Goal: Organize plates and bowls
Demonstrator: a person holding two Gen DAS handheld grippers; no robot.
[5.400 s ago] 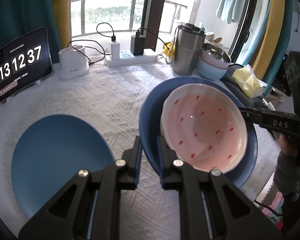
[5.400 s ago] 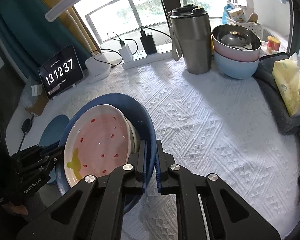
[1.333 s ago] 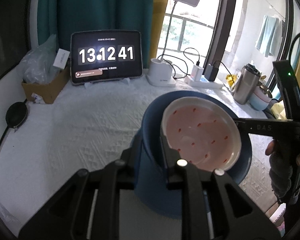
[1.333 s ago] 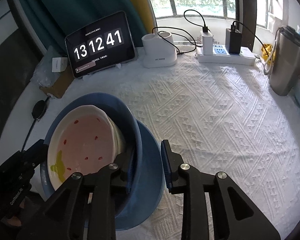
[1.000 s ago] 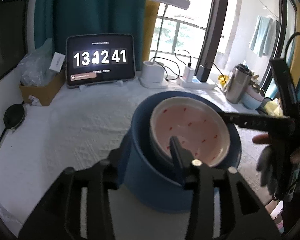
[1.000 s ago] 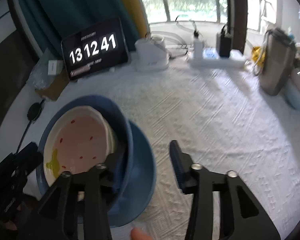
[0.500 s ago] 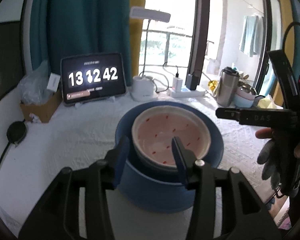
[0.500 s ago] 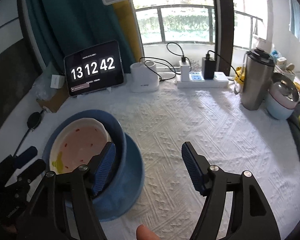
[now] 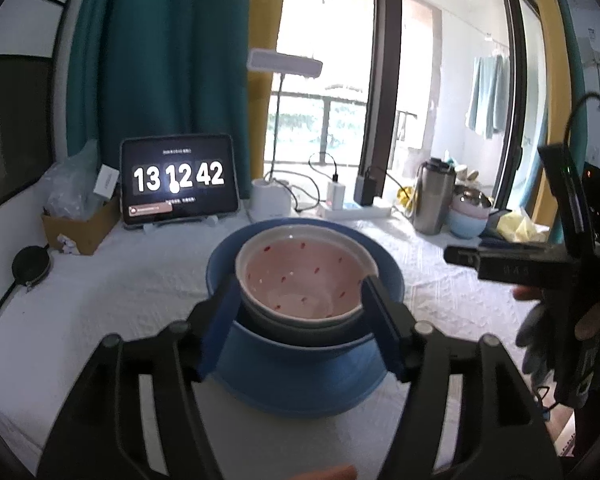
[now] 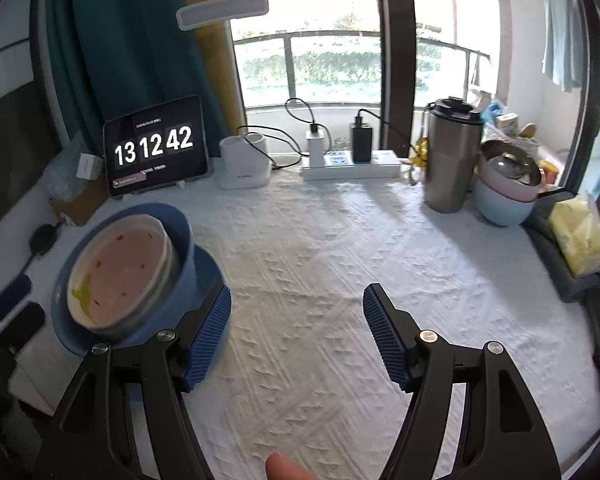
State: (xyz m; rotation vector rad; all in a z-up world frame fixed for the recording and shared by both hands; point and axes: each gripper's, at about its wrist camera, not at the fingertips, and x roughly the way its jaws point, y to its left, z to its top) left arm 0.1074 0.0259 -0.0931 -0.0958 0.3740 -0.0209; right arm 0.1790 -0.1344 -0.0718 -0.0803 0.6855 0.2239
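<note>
The worktop (image 10: 320, 248), under a white textured cloth, carries two groups of crockery well apart. At its left end a blue plate (image 10: 214, 276) bears a deep blue bowl (image 10: 182, 236), and nested in that sits a white bowl with a pink, red-flecked inside (image 10: 116, 272); this stack looks finished as it lies. At the far right end, just beside a steel tumbler (image 10: 452, 160), a second stack of bowls (image 10: 504, 188) stands with a metal one on top, a pink one under it and a pale blue one at the bottom. The coming move seems to turn on that split. From the right tongs (image 10: 296, 336) the nested stack lies down to the left, beside the left finger and outside the gap, while the far bowls lie ahead and to the right across open cloth, so the right hand is probably the nearer one for them. The left tongs (image 9: 296, 320) face the nested stack head on; the white bowl (image 9: 300, 280) shows between their fingers, but the pads stand off its sides without pressing, and the jaws are opening. The right tongs are spread wide, with nothing but cloth between them. Neither pair holds anything.
</note>
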